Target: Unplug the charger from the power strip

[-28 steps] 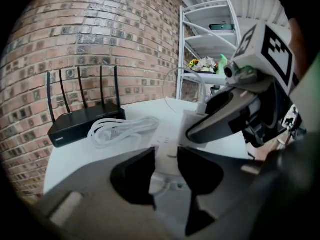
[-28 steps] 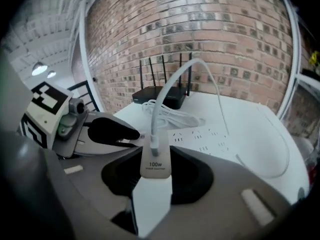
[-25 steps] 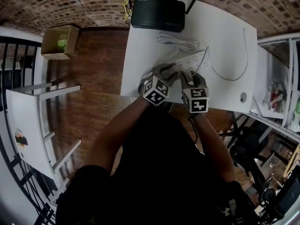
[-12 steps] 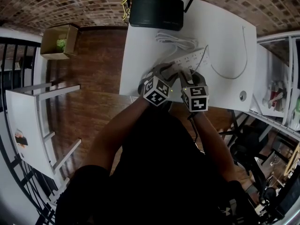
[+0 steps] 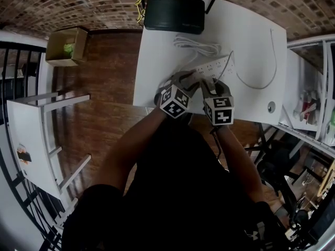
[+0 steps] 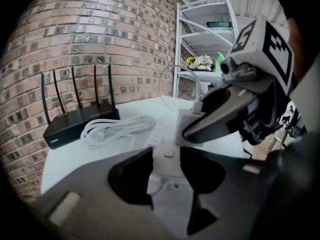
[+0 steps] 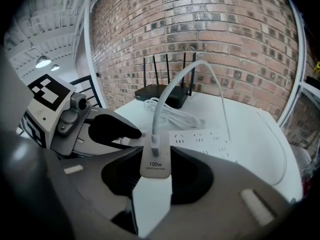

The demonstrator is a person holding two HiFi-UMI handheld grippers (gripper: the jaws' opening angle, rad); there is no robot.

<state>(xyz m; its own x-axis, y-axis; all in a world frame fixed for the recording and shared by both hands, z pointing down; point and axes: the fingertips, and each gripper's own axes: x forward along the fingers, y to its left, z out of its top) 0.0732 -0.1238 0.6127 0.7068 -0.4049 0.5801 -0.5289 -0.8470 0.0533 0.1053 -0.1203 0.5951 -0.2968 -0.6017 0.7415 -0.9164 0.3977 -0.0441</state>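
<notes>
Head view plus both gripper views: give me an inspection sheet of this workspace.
Surface: white table.
Job's things: power strip mid-table; charger between the right jaws.
Clutter: router at the far edge.
Grippers: left gripper open, astride the power strip's near end; right gripper shut on the charger.
Cables: coiled cable beside the router; thin cable rising from the charger.
Surroundings: brick wall, cardboard box on the floor, shelves.

White tabletop (image 5: 157, 69) is carrying a black router (image 5: 174, 14) at its far edge, a coiled cord (image 5: 198, 46) lying just before it, the power strip (image 5: 217, 66) sitting nearer, a thin cable (image 5: 256, 89) looping rightward.
</notes>
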